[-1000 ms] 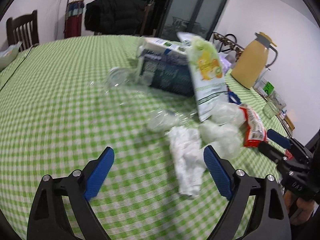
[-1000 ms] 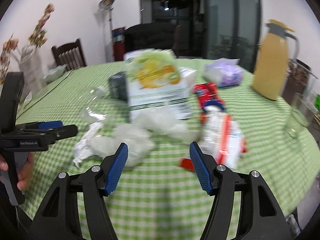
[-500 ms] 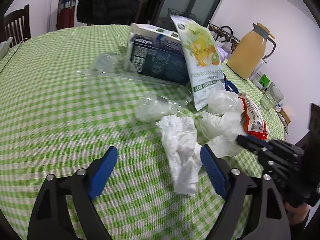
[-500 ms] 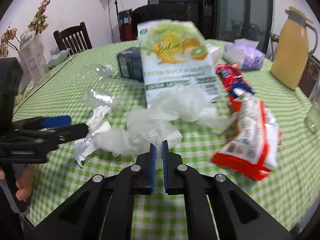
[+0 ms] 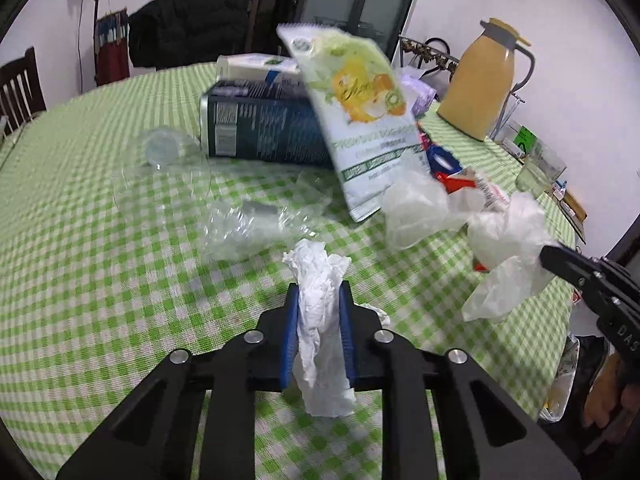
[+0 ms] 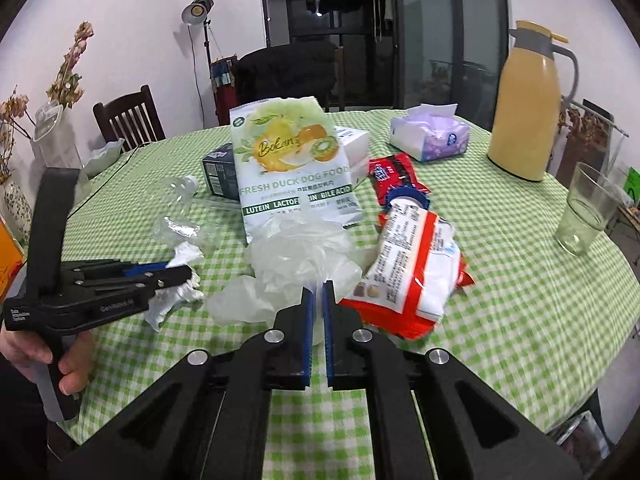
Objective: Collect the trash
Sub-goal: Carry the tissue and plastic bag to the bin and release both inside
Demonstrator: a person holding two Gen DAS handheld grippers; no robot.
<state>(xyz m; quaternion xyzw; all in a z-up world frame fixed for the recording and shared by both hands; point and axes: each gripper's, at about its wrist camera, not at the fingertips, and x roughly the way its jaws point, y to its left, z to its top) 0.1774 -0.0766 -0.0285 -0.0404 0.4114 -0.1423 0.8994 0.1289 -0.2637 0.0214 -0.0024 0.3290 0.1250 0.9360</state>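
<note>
A crumpled white tissue stands between the blue pads of my left gripper, whose jaws are closing and pressing on it. My right gripper is shut on a thin clear plastic film, which bunches up ahead of the fingers. In the left wrist view that film hangs from the right gripper at the right. More trash lies on the green checked table: a dog food pouch, a red and white snack pack, a red wrapper and a crushed clear bottle.
A yellow thermos jug, a drinking glass and a tissue pack stand at the back right. A dark box lies behind the pouch. A vase of dried flowers and a chair are at the left.
The right gripper shut on the plastic film and drew it toward itself. The left gripper moved forward over the tissue and closed from wide open onto it.
</note>
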